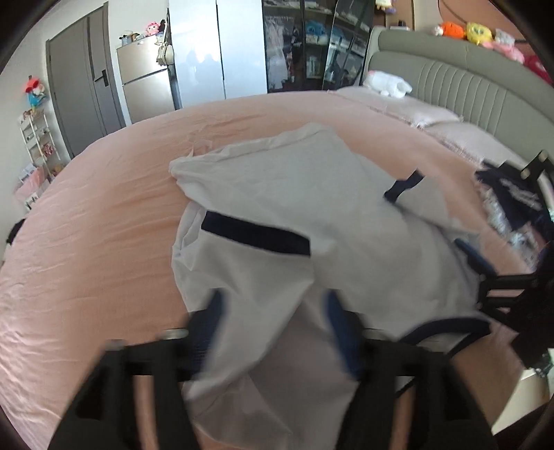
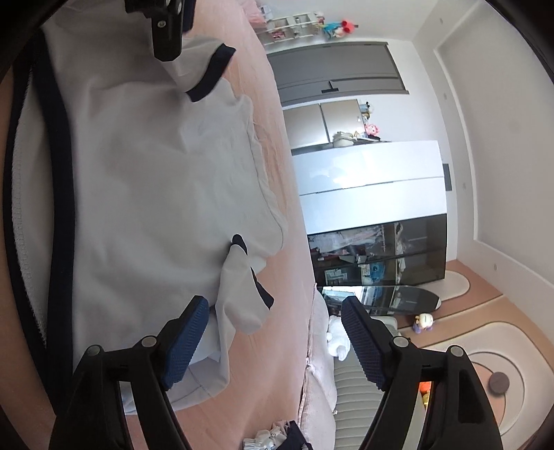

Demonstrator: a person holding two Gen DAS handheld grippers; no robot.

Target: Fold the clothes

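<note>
A white shirt [image 1: 294, 194] with navy trim lies spread on the pink bed sheet [image 1: 104, 225]. Seen in the left wrist view, my left gripper [image 1: 273, 311] is open just above the shirt's near part. Loose white cloth rises between its blurred blue pads, and they do not press on it. The right gripper [image 1: 502, 287] shows at the right edge of that view. In the right wrist view the shirt [image 2: 155, 173] fills the left half. My right gripper [image 2: 273, 300] stands open there, with a navy-cuffed sleeve [image 2: 242, 297] lying free beyond its pads. The left gripper [image 2: 166, 31] is at the top.
A pile of dark and patterned clothes [image 1: 516, 200] sits at the right of the bed, near the pillows [image 1: 432, 117] and grey headboard [image 1: 467, 90]. A white plush toy [image 1: 387, 84] lies on the pillows. Wardrobe [image 1: 221, 45], fridge [image 1: 145, 83] and door [image 1: 79, 76] stand beyond the bed.
</note>
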